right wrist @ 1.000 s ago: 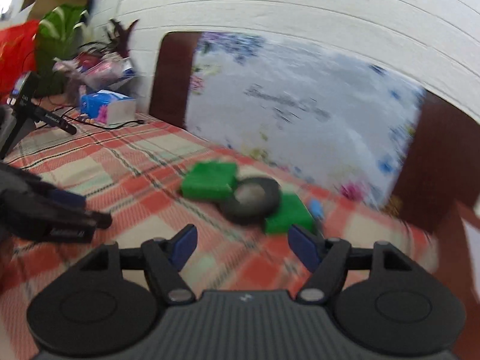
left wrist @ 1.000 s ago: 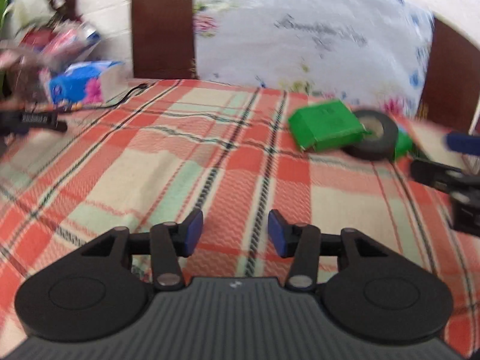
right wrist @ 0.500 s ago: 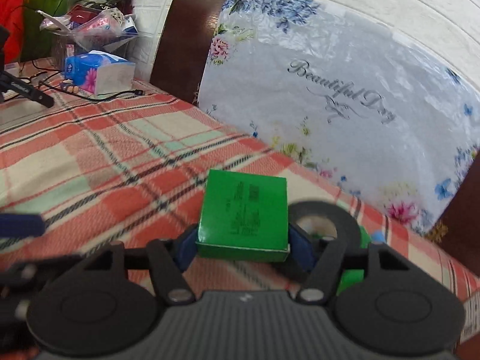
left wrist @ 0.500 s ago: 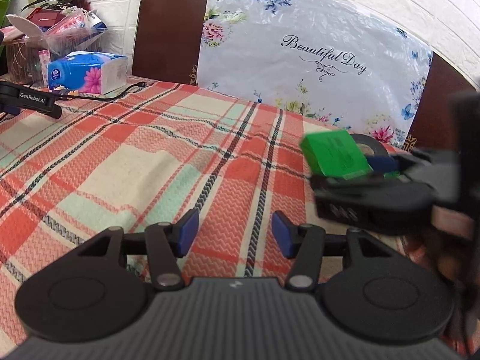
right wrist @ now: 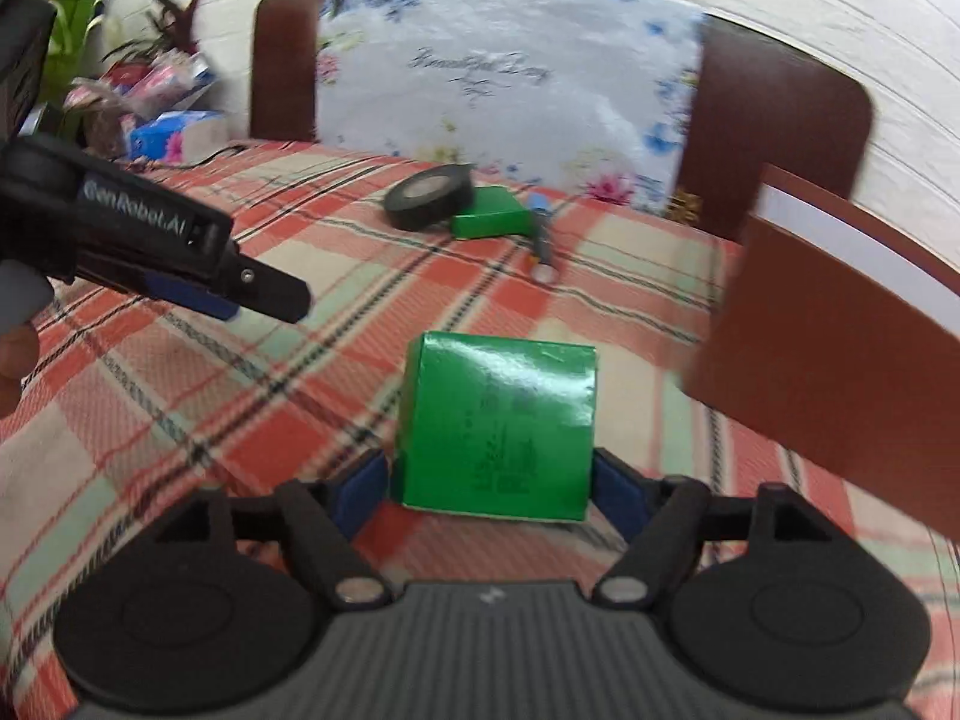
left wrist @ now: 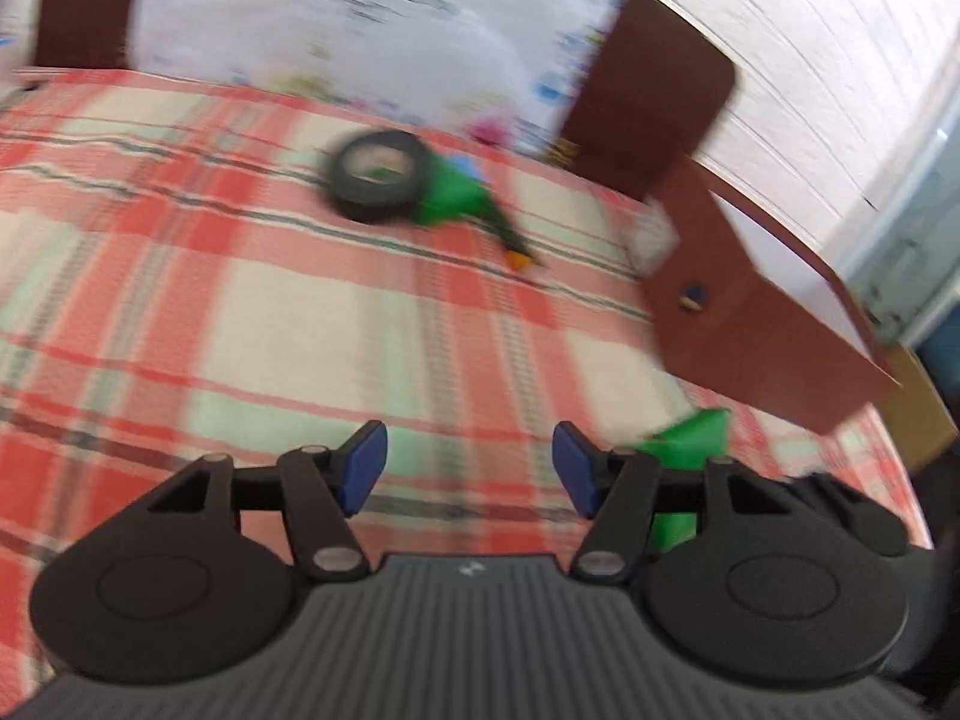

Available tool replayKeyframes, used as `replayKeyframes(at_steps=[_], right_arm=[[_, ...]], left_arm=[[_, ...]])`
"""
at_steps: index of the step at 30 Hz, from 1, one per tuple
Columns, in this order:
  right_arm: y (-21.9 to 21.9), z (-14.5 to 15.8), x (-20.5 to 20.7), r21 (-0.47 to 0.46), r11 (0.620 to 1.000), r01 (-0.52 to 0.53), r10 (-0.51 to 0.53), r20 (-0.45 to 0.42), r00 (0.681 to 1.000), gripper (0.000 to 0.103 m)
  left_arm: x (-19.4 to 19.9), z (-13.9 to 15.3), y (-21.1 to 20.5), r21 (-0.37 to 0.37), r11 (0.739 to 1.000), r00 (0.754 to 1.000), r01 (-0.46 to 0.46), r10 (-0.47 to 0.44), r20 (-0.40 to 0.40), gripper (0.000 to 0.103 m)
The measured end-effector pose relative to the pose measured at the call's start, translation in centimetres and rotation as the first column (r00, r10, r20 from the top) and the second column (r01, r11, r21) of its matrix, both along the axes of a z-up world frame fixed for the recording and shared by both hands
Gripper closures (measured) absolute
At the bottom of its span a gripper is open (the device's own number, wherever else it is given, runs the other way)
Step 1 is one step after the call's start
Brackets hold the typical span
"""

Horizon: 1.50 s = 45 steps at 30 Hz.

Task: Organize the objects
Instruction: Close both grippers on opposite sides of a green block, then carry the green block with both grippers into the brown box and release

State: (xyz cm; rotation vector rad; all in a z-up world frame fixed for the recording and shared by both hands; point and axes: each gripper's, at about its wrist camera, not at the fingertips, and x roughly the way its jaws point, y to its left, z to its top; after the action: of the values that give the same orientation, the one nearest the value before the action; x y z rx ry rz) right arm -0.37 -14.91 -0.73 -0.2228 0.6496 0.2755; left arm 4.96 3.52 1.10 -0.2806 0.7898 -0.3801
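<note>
My right gripper (right wrist: 489, 489) is shut on a green box (right wrist: 501, 423) and holds it above the plaid tablecloth (right wrist: 240, 396). The same box shows in the left wrist view (left wrist: 690, 441), behind my right finger. My left gripper (left wrist: 469, 469) is open and empty over the cloth; it also shows in the right wrist view (right wrist: 240, 291) at the left. A black tape roll (left wrist: 378, 174) lies farther back, touching a second green box (left wrist: 453, 195), with a marker (left wrist: 510, 237) beside it. The tape roll (right wrist: 429, 198), second box (right wrist: 492, 216) and marker (right wrist: 543, 246) also show in the right wrist view.
A brown open box (right wrist: 840, 300) stands at the right, near the held box; it shows in the left wrist view too (left wrist: 756, 324). A floral bag (right wrist: 504, 96) leans against a chair at the back. A tissue pack (right wrist: 177, 132) and clutter sit far left.
My right gripper has lifted the green box away from the tape roll and drawn it back toward the brown box. My left gripper has swung to the right, still open.
</note>
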Motion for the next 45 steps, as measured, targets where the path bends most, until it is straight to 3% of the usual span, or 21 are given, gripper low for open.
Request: replayKeyframes(at_steps=[9, 11, 12, 13, 14, 16, 18, 22, 24, 26, 30, 32, 34, 38, 42, 45], right_arm=[[-1.0, -0.6, 1.3, 0.044, 0.999, 0.000, 0.001, -0.017, 1.000, 0.021], [-1.2, -0.9, 1.9, 0.078, 0.997, 0.003, 0.001, -0.043, 0.999, 0.022], [-1.5, -0.9, 2.1, 0.098, 0.995, 0.006, -0.001, -0.053, 0.999, 0.024], [-1.8, -0.9, 2.0, 0.126, 0.992, 0.003, 0.004, -0.056, 0.998, 0.041], [-2.0, -0.7, 1.9, 0.147, 0.989, -0.001, 0.009, -0.054, 0.999, 0.041], [-2.6, 0.0, 1.3, 0.133, 0.990, 0.034, -0.034, -0.002, 0.999, 0.041], [-3.7, 1.6, 0.7, 0.134, 0.988, 0.071, -0.084, 0.097, 0.992, 0.041], [-6.9, 5.9, 0.9, 0.146, 0.975, 0.169, -0.208, 0.326, 0.922, 0.040], [-8.6, 7.2, 2.2, 0.135, 0.966, 0.220, -0.256, 0.382, 0.888, 0.040], [-10.6, 7.5, 4.2, 0.143, 0.951, 0.272, -0.307, 0.382, 0.872, 0.040], [-13.7, 6.5, 7.8, 0.148, 0.927, 0.345, -0.374, 0.313, 0.873, 0.038], [-14.6, 5.6, 9.3, 0.134, 0.919, 0.372, -0.395, 0.283, 0.874, 0.029], [-15.0, 5.2, 9.6, 0.141, 0.907, 0.396, -0.420, 0.277, 0.864, 0.026], [-14.6, 5.5, 8.2, 0.159, 0.909, 0.386, -0.417, 0.307, 0.855, 0.025], [-12.8, 5.9, 4.7, 0.203, 0.920, 0.336, -0.391, 0.393, 0.832, 0.026], [-10.3, 5.6, 2.3, 0.192, 0.945, 0.266, -0.326, 0.447, 0.833, 0.026]], left_arm=[[0.6, -0.6, -7.2, 0.119, 0.988, 0.990, 0.103, -0.090, -0.105, 0.040], [1.5, -1.1, -7.8, 0.112, 0.989, 0.988, 0.102, -0.087, -0.128, 0.039], [1.8, -1.0, -8.1, 0.099, 0.989, 0.987, 0.108, -0.095, -0.130, 0.042], [2.1, -0.7, -8.5, 0.064, 0.988, 0.981, 0.139, -0.128, -0.147, 0.056], [2.3, -0.4, -8.9, 0.042, 0.988, 0.977, 0.148, -0.139, -0.162, 0.057], [2.6, 1.1, -10.1, 0.031, 0.986, 0.978, 0.166, -0.161, -0.136, 0.057], [2.8, 3.9, -11.7, 0.013, 0.977, 0.976, 0.211, -0.210, -0.060, 0.057], [4.2, 9.3, -16.3, 0.017, 0.951, 0.944, 0.307, -0.307, 0.122, 0.057], [5.4, 10.2, -18.8, 0.048, 0.941, 0.926, 0.336, -0.339, 0.168, 0.057], [7.4, 9.8, -21.3, 0.066, 0.931, 0.915, 0.358, -0.364, 0.175, 0.057], [10.4, 7.5, -24.4, 0.072, 0.928, 0.917, 0.364, -0.371, 0.146, 0.056], [11.0, 6.5, -25.1, 0.092, 0.934, 0.928, 0.345, -0.354, 0.116, 0.054], [11.1, 6.2, -24.9, 0.114, 0.938, 0.937, 0.327, -0.338, 0.090, 0.053], [9.8, 7.4, -21.7, 0.103, 0.951, 0.940, 0.292, -0.305, 0.152, 0.050], [7.4, 8.0, -15.6, 0.075, 0.972, 0.946, 0.224, -0.235, 0.222, 0.047], [5.8, 6.2, -9.9, 0.084, 0.988, 0.966, 0.129, -0.144, 0.213, 0.047]])
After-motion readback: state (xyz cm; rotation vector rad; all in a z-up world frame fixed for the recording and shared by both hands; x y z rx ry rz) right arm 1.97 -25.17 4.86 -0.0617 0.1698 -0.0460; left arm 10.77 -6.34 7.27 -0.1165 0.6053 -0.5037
